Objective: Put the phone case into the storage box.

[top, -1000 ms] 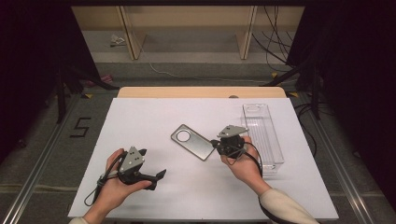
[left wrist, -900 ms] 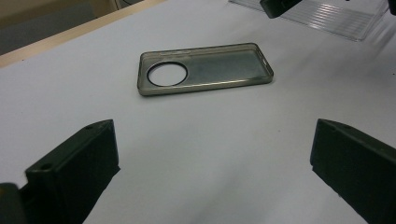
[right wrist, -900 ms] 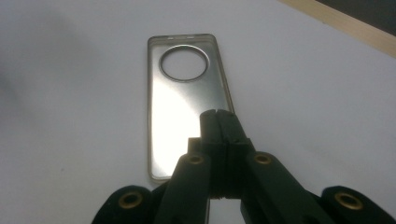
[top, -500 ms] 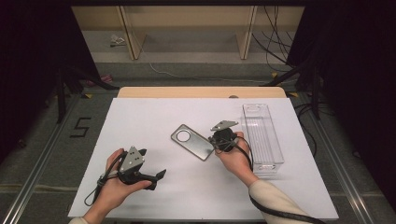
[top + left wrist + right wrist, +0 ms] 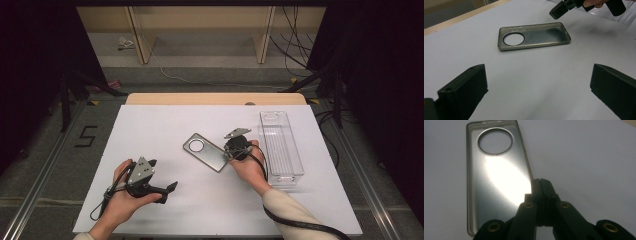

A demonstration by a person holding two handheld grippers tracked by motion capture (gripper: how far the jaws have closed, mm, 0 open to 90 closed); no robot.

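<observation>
Right gripper (image 5: pixel 541 181), its jaws pressed together with nothing between them, I hold at the long edge of the phone case (image 5: pixel 206 152), tips over its rim. That case lies flat on the bench (image 5: pixel 150 130), just left of the clear tray (image 5: pixel 280 145). Left gripper (image 5: pixel 536 87) stands wide open and bare, near the case's other side.

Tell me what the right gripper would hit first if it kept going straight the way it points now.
Most likely the long side rim of the phone case. The right gripper, jaws shut, has its tips right at that edge; whether they already touch it is unclear.
</observation>
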